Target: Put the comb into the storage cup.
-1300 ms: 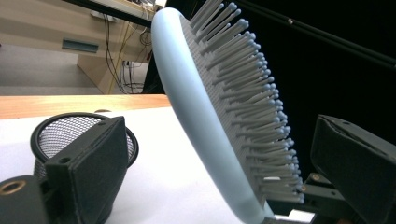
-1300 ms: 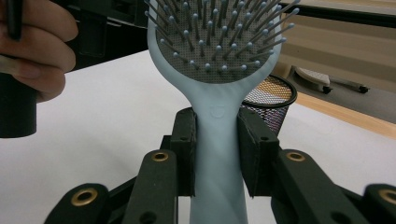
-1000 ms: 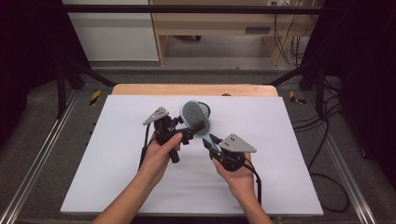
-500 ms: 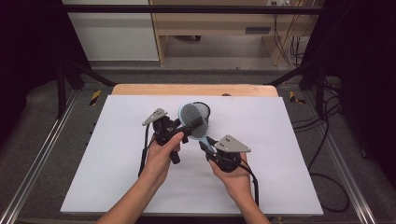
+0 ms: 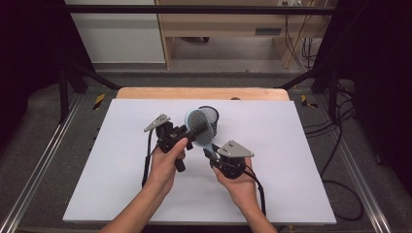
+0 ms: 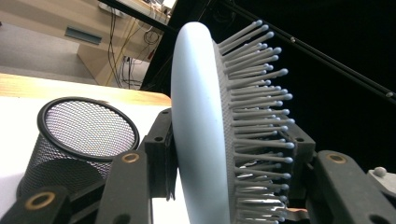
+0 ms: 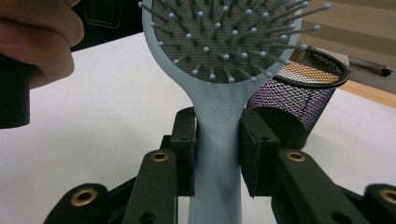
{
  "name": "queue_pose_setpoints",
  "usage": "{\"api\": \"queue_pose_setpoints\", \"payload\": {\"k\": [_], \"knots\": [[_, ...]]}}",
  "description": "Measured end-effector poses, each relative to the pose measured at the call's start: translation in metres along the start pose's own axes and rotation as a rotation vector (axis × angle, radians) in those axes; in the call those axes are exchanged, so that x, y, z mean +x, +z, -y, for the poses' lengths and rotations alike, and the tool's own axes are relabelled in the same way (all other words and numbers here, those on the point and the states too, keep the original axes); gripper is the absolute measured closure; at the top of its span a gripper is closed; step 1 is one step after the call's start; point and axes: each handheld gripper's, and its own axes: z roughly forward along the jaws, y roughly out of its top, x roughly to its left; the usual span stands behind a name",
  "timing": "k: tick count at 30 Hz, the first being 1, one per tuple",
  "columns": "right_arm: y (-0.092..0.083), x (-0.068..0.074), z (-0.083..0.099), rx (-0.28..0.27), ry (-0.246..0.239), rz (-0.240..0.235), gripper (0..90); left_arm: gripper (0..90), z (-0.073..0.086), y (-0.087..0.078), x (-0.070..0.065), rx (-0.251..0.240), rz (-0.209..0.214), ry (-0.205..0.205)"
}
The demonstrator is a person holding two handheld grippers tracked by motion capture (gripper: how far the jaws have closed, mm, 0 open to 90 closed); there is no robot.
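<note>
A pale blue oval hairbrush with grey ball-tipped bristles (image 5: 198, 127) is held off the white-topped bench (image 5: 291, 165), near its middle, gripped at both ends. The right claw (image 5: 210, 151) is clamped on the brush's handle: in the right gripper view its two black jaws press the flat blue neck (image 7: 218, 140) from either side, just below the bristle pad. The left claw (image 5: 190, 133) has just been closing and now pinches the brush's head: in the left gripper view one pad lies against the smooth blue back (image 6: 196, 140) and the other sits in among the bristles on the opposite face. The brush stands on edge there, its bristles facing right in that view.

In the high view the left hand (image 5: 165, 162) comes in from the near side on the left, the right hand (image 5: 239, 184) beside it on the right, and the brush bridges the gap between the two claws, its head towards the far left and its handle towards the near right.

Just beyond the brush head, on the far side, a black wire-mesh cylindrical cup (image 5: 211, 116) stands upright on the bench with its round rim open to the top; in the left gripper view it stands to the left of the brush (image 6: 70, 140), apart from it.
</note>
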Motion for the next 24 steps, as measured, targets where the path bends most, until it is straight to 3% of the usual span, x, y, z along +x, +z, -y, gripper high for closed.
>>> {"api": "queue_pose_setpoints", "payload": {"k": [6, 8, 14, 15, 16, 24], "knots": [[0.003, -0.001, 0.001, 0.008, 0.015, -0.01, 68.1, 51.2, 0.0, 0.0, 0.0, 0.003, 0.006, 0.014], [0.004, -0.002, 0.001, 0.01, 0.025, -0.017, 56.8, 51.4, 0.0, 0.0, 0.0, 0.003, 0.002, 0.025], [0.003, -0.005, 0.001, 0.01, 0.039, -0.005, 35.8, 51.4, -0.003, -0.001, 0.004, -0.022, -0.001, 0.027], [0.003, -0.005, 0.001, 0.01, 0.039, -0.005, 35.8, 51.4, -0.004, -0.002, 0.004, -0.027, -0.002, 0.03], [0.0, -0.007, 0.001, 0.015, 0.05, -0.005, 28.5, 51.4, -0.005, -0.005, 0.004, -0.04, -0.008, 0.033], [-0.012, -0.021, 0.003, -0.001, 0.085, -0.035, 14.2, 51.3, -0.016, -0.019, 0.005, -0.082, -0.055, 0.052]]}}
